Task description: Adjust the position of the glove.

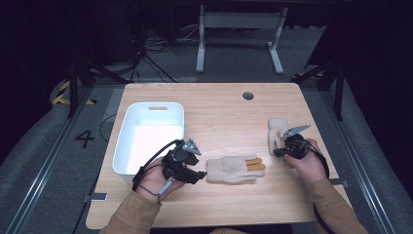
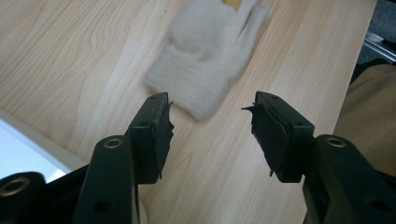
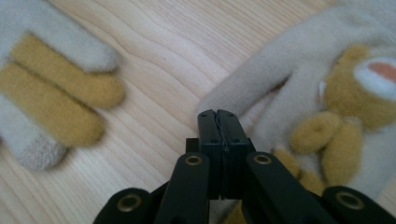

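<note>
Two cream knitted gloves on the wooden desk (image 1: 219, 112), right of the white bin (image 1: 151, 136). Nearer glove (image 1: 233, 169) flat, ribbed cuff toward the bin, two mustard-yellow fingers (image 1: 255, 164) pointing away from it. Second glove (image 3: 327, 93) farther right of the bin, fuzzy, with a mustard bear shape stitched on.

Left claw (image 2: 210, 126) released, jaws spread wide, just short of the nearer glove's cuff (image 2: 196, 84), not touching. Right claw (image 3: 218, 119) clenched tight, jaws pressed together with nothing between, tip right at the edge of the second glove; contact unclear.
</note>
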Demonstrator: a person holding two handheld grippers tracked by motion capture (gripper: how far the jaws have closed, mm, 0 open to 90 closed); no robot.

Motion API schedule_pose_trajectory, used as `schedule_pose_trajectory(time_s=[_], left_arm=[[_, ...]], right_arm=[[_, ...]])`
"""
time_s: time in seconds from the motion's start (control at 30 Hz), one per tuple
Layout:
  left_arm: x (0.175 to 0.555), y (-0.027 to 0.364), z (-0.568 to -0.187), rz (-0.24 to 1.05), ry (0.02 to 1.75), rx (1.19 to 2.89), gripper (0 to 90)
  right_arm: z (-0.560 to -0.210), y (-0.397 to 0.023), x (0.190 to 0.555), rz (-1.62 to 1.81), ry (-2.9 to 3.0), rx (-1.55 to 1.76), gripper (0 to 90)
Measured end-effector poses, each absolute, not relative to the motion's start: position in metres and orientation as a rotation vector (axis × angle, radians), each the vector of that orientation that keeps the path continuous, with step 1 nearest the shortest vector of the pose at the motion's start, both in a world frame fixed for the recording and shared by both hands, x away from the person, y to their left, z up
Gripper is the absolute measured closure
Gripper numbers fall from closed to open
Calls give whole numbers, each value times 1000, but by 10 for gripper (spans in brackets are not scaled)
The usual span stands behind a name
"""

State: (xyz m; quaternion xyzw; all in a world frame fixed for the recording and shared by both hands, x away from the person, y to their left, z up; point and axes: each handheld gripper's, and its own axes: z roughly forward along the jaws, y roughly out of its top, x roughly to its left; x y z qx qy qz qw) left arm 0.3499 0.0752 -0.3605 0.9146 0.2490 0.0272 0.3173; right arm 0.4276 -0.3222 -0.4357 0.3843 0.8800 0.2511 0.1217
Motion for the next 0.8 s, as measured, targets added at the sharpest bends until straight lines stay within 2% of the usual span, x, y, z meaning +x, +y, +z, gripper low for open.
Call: schedule_pose_trajectory(time_s=[0.5,0.8], left_arm=[[361,54,-356,54,575,2415,477],[366,54,-348,61,576,2391,477]], right_arm=[[-438,-359,410,757,2458,1229,897],[-420,-355,414,821,2445,1220,885]])
